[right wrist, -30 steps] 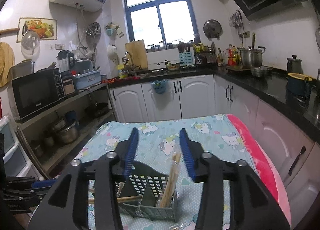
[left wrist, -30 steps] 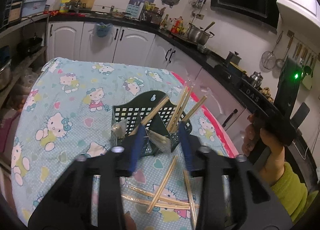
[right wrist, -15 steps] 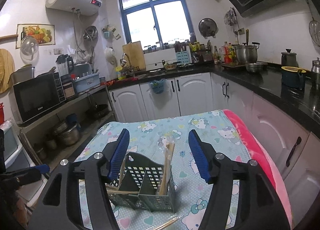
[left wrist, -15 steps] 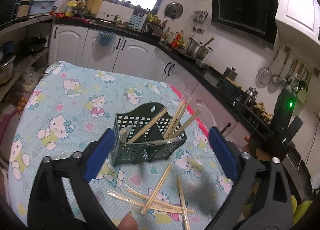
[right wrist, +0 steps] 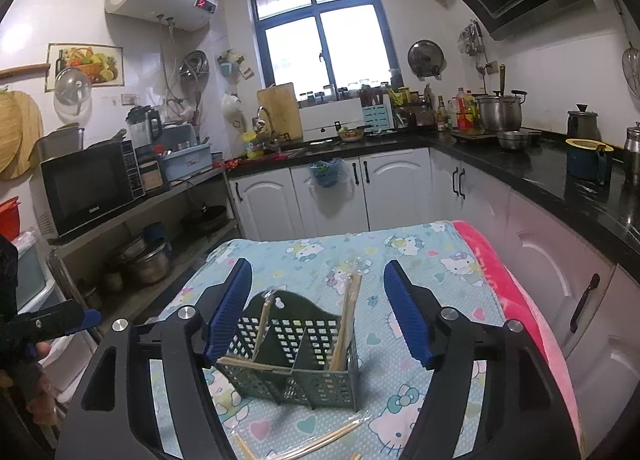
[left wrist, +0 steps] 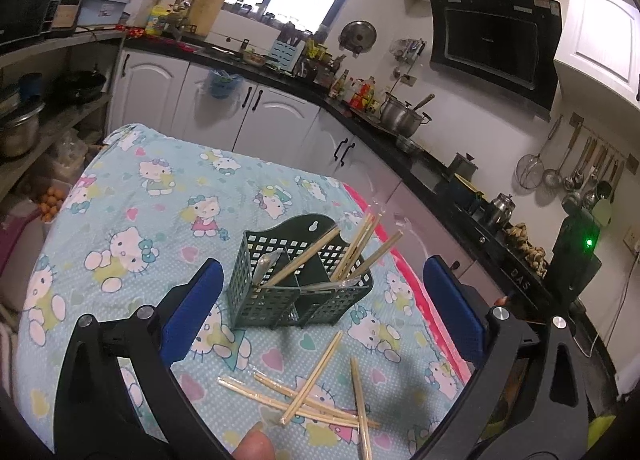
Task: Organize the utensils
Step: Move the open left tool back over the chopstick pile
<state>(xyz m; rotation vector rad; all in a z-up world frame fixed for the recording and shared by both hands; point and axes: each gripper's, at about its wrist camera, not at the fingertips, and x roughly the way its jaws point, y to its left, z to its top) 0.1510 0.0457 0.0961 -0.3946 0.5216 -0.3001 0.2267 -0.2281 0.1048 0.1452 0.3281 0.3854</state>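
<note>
Your left gripper (left wrist: 320, 308) stands wide open and empty, because the loose chopsticks (left wrist: 316, 396) at 6 o'clock of the green basket (left wrist: 296, 292) wait. Your right gripper (right wrist: 318, 310) is opening with nothing between its jaws.

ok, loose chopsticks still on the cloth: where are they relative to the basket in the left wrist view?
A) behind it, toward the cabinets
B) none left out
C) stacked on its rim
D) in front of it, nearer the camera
D: the loose chopsticks lie crossed on the cloth below the basket, nearer the camera.
</note>
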